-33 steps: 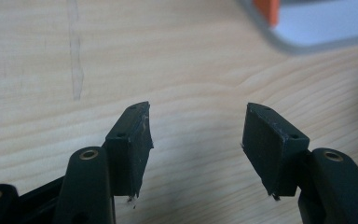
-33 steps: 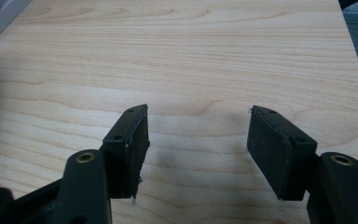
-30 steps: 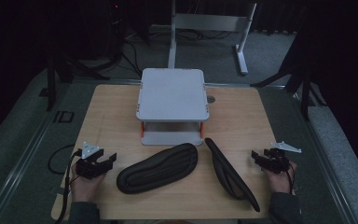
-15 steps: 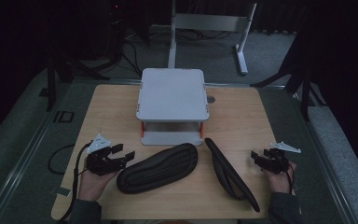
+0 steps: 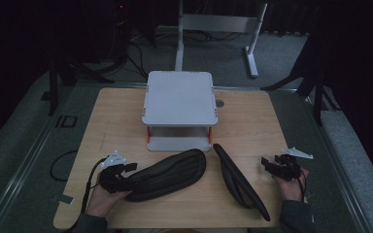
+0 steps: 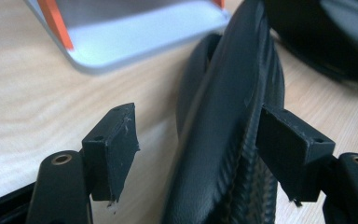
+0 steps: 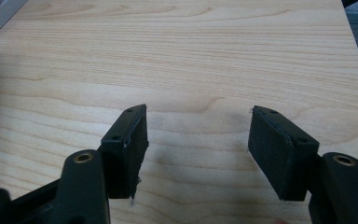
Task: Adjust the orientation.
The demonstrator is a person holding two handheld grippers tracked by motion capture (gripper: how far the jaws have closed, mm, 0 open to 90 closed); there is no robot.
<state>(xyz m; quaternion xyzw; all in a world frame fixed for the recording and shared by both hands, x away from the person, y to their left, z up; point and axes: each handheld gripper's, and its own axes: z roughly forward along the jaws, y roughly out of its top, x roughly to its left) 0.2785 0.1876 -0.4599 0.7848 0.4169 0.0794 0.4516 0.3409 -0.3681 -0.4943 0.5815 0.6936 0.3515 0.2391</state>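
Two black slippers lie on the wooden table. The left slipper lies flat, and its near end stands between the jaws of my left gripper. Those jaws have just been opening; the left pad is clear of the slipper and the right pad sits at its edge without pressing. The right slipper rests tilted on its side. Near the table's right edge, my right gripper hangs open over bare wood.
A grey two-level stand with orange posts sits at the middle back of the table, its lower shelf just beyond the left slipper. A metal frame stands on the floor behind. Cables trail from both grippers.
My left gripper has moved right, up to the left slipper, and its jaws have widened around the slipper's end. The right gripper has stayed put.
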